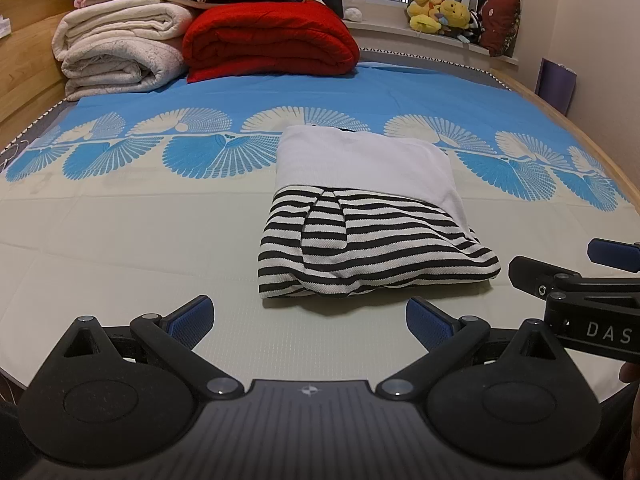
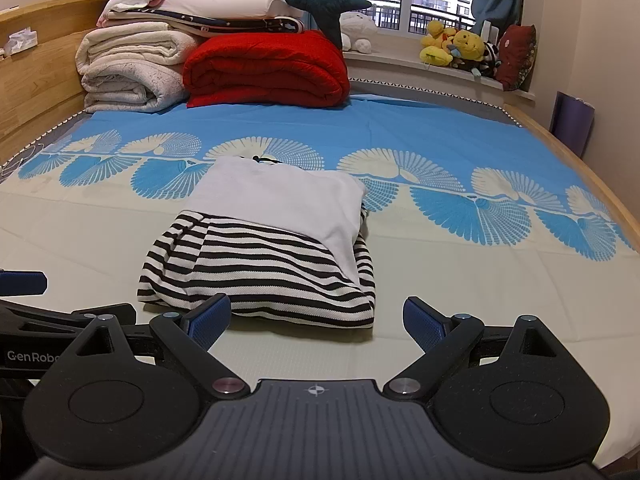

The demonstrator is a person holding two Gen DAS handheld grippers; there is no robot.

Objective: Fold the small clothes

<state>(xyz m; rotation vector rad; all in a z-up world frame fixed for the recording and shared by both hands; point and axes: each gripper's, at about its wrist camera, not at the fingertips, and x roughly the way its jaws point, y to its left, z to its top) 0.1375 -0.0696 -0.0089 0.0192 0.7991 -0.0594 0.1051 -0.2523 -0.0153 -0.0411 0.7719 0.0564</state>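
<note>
A small garment (image 1: 360,216) lies folded on the bed, its far half plain white and its near half black-and-white striped; in the right wrist view the garment (image 2: 272,244) sits left of centre. My left gripper (image 1: 310,322) is open just short of the striped edge, holding nothing. My right gripper (image 2: 316,322) is open too, its left pad (image 2: 208,322) close to the garment's near hem, apart from it. Part of the right gripper (image 1: 580,272) shows at the right edge of the left wrist view.
The bed sheet (image 1: 120,240) is cream near me and blue with fan patterns farther off. Folded white blankets (image 1: 120,48) and a red quilt (image 1: 272,36) are stacked at the headboard. Plush toys (image 1: 440,14) line the window sill. A wooden bed frame (image 2: 560,136) runs along the right.
</note>
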